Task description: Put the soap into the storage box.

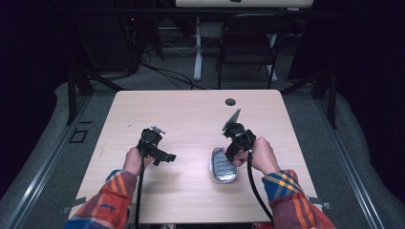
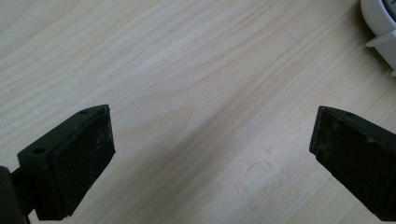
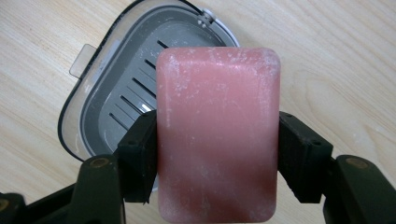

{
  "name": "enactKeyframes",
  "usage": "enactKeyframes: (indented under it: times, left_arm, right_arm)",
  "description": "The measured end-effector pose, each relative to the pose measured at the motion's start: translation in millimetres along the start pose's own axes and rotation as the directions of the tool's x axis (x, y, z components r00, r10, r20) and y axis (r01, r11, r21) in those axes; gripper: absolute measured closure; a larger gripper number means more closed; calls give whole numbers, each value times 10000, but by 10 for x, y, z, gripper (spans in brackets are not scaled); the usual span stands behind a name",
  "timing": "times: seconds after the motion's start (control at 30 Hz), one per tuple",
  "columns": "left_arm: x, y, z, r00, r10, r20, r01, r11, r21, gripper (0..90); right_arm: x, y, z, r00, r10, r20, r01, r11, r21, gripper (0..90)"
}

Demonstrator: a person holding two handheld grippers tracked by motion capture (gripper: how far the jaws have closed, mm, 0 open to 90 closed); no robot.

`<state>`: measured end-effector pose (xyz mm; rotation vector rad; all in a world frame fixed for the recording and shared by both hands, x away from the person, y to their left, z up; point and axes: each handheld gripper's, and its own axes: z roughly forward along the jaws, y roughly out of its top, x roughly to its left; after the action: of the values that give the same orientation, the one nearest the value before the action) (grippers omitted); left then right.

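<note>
plaid sleeves [image 1: 282,183] enter from the near edge of a pale wooden table [image 1: 191,114], each hand holding a black gripper. the right gripper [image 3: 218,149] has its jaws clamped on the long sides of a pink soap bar [image 3: 218,135], holding it just above an open grey soap dish [image 3: 116,93] with a slotted floor that lies on the table near the right hand [image 1: 260,155]. the left gripper [image 2: 212,140] hovers over bare wood left of the dish with its jaws spread wide, holding nothing; beyond the far table edge stands a dark folding chair [image 1: 250,40].
</note>
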<state>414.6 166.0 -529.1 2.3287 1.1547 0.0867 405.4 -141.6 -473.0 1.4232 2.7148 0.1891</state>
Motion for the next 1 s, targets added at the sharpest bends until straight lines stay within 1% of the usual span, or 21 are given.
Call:
enactKeyframes:
  times: [0.1,0.13,0.17,0.33,0.4,0.43,0.5,0.57,0.63,0.7,0.73,0.77,0.9,0.93,0.97,1.0]
  left_arm:
    - [0,0,-1,10000,0,-7,0,10000,-4,0]
    - [1,0,-1,10000,2,-7,-2,10000,-4,0]
    - [1,0,-2,10000,5,-7,-5,10000,-7,0]
    - [1,1,-3,10000,36,-5,-36,10000,-10,0]
    - [2,1,-3,10000,50,2,-50,10000,-6,0]
    - [2,1,-4,10000,52,5,-52,10000,-10,0]
    - [1,1,-4,10000,51,3,-51,10000,-16,0]
    - [-1,0,-4,10000,31,7,-31,10000,-19,0]
    - [-2,1,-4,10000,31,9,-31,10000,-19,0]
    - [-2,1,-4,10000,33,18,-32,10000,-19,0]
    - [-1,1,-3,10000,35,17,-35,10000,-17,0]
    - [1,1,-3,10000,52,9,-52,10000,-13,0]
    - [0,1,-4,10000,35,20,-35,10000,-19,0]
    - [0,1,-4,10000,35,21,-34,10000,-20,0]
    - [0,1,-4,10000,35,15,-35,10000,-21,0]
    - [-1,1,-4,10000,37,14,-37,10000,-22,0]
  right_arm:
    - [30,26,32,10000,-27,-31,27,10000,86,371]
    - [43,31,50,10000,26,-6,-26,10000,20,371]
    - [52,42,56,10000,-58,4,58,9999,142,371]
    - [102,84,115,9999,-129,84,127,9996,241,371]
    - [120,99,130,9999,-108,116,104,9993,352,371]
    - [137,99,152,9999,8,109,-10,9997,229,370]
    - [145,105,165,9999,-38,155,34,9997,232,370]
    - [171,132,173,9996,-170,237,158,9986,502,370]
    - [188,141,191,9993,-246,288,231,9983,532,370]
    - [207,152,199,9994,-201,297,183,9981,595,370]
    - [219,149,218,9996,-99,259,87,9990,446,370]
    - [218,160,214,9993,-186,313,167,9981,585,370]
    - [233,171,243,9994,-85,338,64,9979,637,370]
    - [238,169,254,9995,-37,317,20,9985,553,370]
    - [241,177,253,9993,-77,368,53,9979,640,369]
    - [246,178,262,9993,-55,365,32,9981,614,370]
